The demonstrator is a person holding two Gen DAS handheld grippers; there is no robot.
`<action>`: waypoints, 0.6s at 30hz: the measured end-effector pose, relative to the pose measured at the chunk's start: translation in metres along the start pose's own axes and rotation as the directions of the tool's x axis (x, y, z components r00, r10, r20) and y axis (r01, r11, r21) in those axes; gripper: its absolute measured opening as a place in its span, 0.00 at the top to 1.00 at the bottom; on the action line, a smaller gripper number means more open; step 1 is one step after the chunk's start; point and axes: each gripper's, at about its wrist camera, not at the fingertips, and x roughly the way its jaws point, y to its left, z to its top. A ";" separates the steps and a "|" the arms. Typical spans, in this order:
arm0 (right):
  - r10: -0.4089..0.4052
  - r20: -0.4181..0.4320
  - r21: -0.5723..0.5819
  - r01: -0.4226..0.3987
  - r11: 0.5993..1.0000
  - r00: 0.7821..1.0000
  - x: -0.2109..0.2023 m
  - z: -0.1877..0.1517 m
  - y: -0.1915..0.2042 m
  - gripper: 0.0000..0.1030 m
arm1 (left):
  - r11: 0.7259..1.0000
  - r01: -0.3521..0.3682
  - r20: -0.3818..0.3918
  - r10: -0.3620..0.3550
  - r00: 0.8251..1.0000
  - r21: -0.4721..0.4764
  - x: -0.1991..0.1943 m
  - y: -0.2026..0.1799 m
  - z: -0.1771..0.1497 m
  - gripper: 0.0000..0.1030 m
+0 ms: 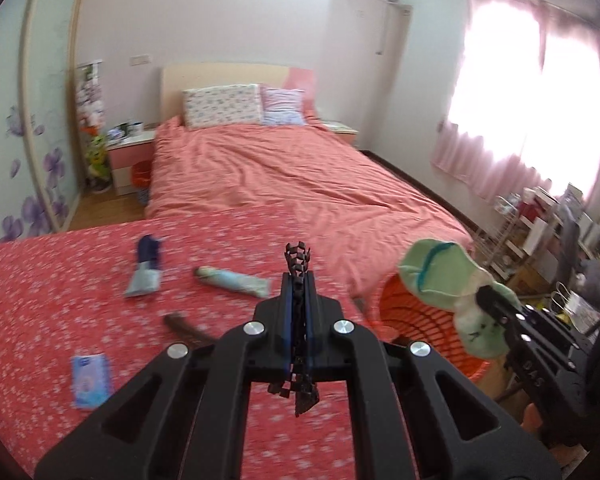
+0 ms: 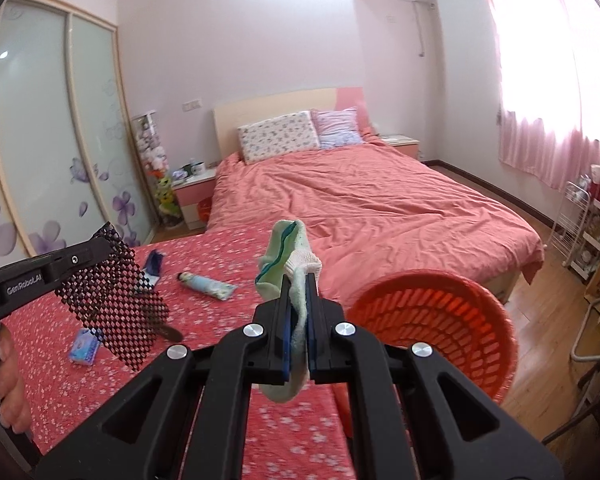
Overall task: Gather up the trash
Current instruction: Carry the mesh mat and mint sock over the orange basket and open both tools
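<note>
Sock heads for the basket
Right gripper clamps it; left gripper clamps black mesh. Next, likely: swing toward 3 o'clock, release.

left wrist: over table, facing bed | right wrist: same, right

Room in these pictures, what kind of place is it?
A home bedroom, most likely: a made bed with two pillows against a headboard, a nightstand beside it, and a sliding-door wardrobe along the wall.
</note>
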 end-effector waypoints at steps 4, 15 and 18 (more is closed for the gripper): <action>-0.037 0.008 0.032 0.037 0.999 0.999 -0.002 -0.001 -0.026 0.94 | 0.997 0.070 -0.011 -0.069 0.998 0.020 0.013 -0.032 0.000 0.94; -0.109 0.007 0.122 0.107 0.987 0.994 0.010 -0.005 -0.083 0.94 | 0.980 0.194 -0.073 -0.191 0.979 0.042 0.070 -0.104 -0.005 0.94; -0.114 -0.001 0.147 0.113 0.983 0.993 0.015 -0.008 -0.096 0.94 | 0.974 0.223 -0.093 -0.219 0.971 0.040 0.086 -0.121 -0.004 0.94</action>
